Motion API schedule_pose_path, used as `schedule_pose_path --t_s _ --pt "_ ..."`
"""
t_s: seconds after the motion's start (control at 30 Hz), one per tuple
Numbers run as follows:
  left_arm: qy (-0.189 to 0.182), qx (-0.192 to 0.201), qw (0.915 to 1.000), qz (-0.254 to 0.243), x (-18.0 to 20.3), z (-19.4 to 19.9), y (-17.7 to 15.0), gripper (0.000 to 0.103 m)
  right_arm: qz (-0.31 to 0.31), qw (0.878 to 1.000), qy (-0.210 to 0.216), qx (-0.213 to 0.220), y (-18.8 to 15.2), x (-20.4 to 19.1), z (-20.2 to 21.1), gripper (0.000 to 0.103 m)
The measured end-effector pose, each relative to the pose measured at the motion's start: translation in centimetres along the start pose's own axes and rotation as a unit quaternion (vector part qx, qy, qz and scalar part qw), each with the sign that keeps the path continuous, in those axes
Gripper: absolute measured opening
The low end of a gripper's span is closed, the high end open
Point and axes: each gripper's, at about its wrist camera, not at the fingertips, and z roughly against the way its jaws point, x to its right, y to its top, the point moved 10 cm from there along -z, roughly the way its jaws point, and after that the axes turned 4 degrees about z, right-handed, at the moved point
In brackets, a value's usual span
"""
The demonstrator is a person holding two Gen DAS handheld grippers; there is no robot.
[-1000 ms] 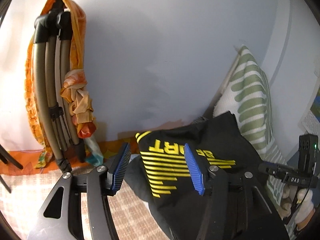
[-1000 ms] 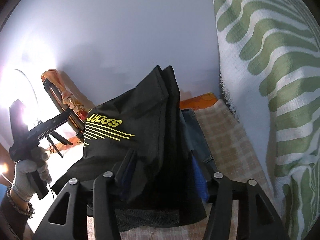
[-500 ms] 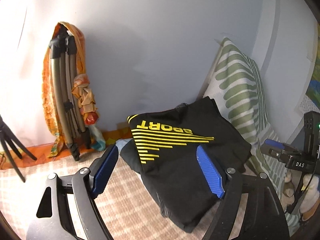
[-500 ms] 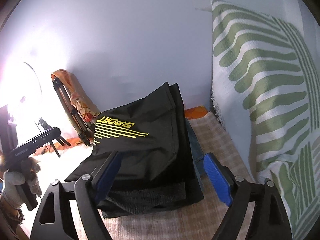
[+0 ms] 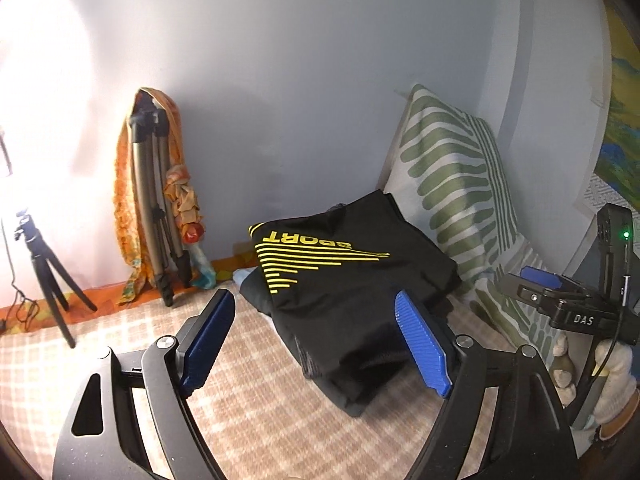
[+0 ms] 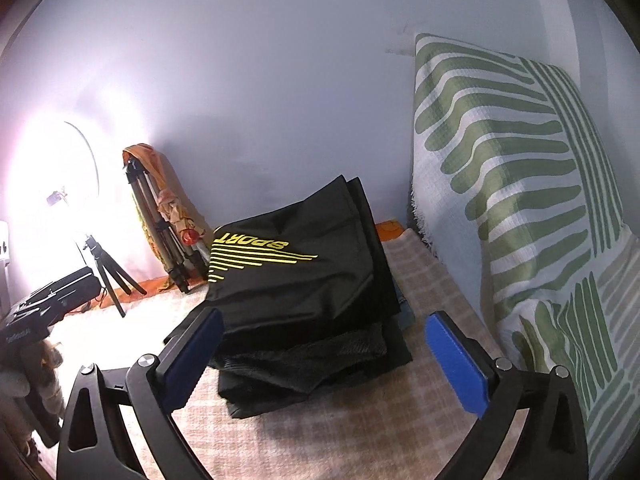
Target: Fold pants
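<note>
Both grippers have drawn back from the folded pants (image 5: 352, 280), jaws just opened wide and empty; only the left view shows "DAS" on the right gripper (image 5: 576, 312), "SPORT" printed on the pants.

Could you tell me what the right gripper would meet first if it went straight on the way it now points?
Most likely the folded black pants, lying just ahead of the open right gripper.

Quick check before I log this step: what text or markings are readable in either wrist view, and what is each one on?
"SPORT", yellow, above yellow stripes, on the folded black pants; it appears upside down in both views.
"DAS", white, on the right gripper body, seen in the left wrist view.
Pale lettering on the left gripper body, seen in the right wrist view: too blurred to read.
</note>
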Motion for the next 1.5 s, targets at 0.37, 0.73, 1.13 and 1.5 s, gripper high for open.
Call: schedule_pose_path --t_s 0.37,0.73,1.13,1.5 --pt "0.013 0.013 0.9997 -0.014 0.5 5.6 -3.6 0.083 0.033 0.999 -0.023 0.018 -2.9 -4.9 4.5 0.103" --pt "0.032 0.026 0.9991 -0.008 -0.2 8.8 -7.3 0.084 0.023 0.999 -0.026 0.026 -5.4 -7.4 6.5 0.103" --pt "0.042 0.04 0.9981 -0.022 -0.4 10.7 -8.8 0.084 -0.003 0.999 -0.031 0.029 -7.8 -7.5 6.5 0.103" --pt "0.046 0.045 0.9971 -0.04 0.2 10.9 -9.2 0.088 0.007 0.998 -0.043 0.035 -8.7 -7.5 6.4 0.103"
